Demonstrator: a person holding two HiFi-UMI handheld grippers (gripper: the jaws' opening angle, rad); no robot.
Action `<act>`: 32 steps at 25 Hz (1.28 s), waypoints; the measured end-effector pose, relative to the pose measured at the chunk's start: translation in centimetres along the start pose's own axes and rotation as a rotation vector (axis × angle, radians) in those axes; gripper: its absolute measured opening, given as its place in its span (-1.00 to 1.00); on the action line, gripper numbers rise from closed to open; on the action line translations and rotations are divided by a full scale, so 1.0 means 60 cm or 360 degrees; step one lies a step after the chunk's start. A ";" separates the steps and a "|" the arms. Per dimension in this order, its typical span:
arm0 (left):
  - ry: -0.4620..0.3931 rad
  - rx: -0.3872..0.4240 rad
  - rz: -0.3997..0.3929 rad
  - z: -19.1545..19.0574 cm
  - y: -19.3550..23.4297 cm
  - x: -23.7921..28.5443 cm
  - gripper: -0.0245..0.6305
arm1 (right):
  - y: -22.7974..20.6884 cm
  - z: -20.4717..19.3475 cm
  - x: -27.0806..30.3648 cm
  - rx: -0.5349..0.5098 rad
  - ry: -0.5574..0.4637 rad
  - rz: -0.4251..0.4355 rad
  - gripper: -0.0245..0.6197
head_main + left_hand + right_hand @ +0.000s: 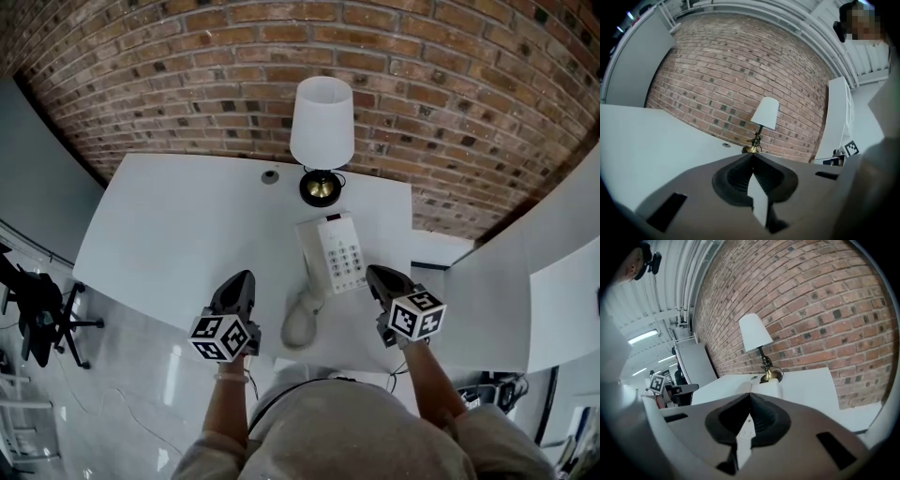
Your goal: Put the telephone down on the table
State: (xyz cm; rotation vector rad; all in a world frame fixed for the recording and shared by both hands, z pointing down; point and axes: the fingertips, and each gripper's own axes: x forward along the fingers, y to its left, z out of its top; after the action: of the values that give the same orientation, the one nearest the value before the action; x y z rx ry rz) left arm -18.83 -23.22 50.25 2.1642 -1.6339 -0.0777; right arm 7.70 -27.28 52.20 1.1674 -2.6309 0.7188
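The white telephone (337, 251), its keypad facing up, sits on the white table (178, 225) in front of the lamp. Its handset (302, 319) lies on the tabletop just left of the base, near the front edge. My left gripper (244, 277) hovers left of the handset, shut with nothing between its jaws (752, 158). My right gripper (374, 272) is just right of the telephone's base, also shut and empty (750, 395). In the right gripper view, the telephone's top edge (769, 388) shows behind the jaws.
A lamp with a white shade (322, 120) and a brass base (320, 187) stands at the table's back edge against the brick wall. A small round cable port (270, 176) is left of it. A white partition (525, 281) stands at the right, and an office chair (37, 309) on the floor at the left.
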 end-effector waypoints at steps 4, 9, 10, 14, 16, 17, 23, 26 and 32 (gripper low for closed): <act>-0.0054 0.0123 0.0044 0.028 0.002 -0.008 -0.91 | 0.006 0.031 -0.008 -0.0137 -0.0071 0.0001 -0.91; -0.0123 0.0260 0.0097 0.071 0.000 -0.022 -0.91 | 0.014 0.069 -0.019 -0.0229 -0.0170 -0.0002 -0.91; -0.0139 0.0280 0.0103 0.079 -0.001 -0.023 -0.91 | 0.014 0.075 -0.021 -0.0234 -0.0188 -0.0004 -0.91; -0.0190 0.0320 0.0121 0.102 -0.003 -0.029 -0.91 | 0.014 0.094 -0.029 -0.0257 -0.0243 -0.0013 -0.91; -0.0211 0.0345 0.0128 0.110 -0.006 -0.033 -0.91 | 0.015 0.101 -0.033 -0.0263 -0.0266 -0.0017 -0.91; -0.0220 0.0357 0.0133 0.113 -0.008 -0.034 -0.91 | 0.016 0.104 -0.035 -0.0265 -0.0278 -0.0018 -0.91; -0.0297 0.0418 0.0245 0.128 -0.010 -0.051 -0.91 | 0.019 0.120 -0.045 -0.0274 -0.0366 -0.0047 -0.91; -0.0320 0.0438 0.0263 0.131 -0.009 -0.059 -0.91 | 0.024 0.125 -0.047 -0.0332 -0.0383 -0.0062 -0.91; -0.0330 0.0437 0.0253 0.132 -0.011 -0.062 -0.91 | 0.021 0.125 -0.047 -0.0366 -0.0408 -0.0101 -0.91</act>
State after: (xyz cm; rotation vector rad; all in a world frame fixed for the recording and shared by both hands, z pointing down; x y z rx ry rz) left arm -21.71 -21.96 42.05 2.2777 -2.0329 -0.0326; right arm 8.94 -28.41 44.24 1.3432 -2.7703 0.2590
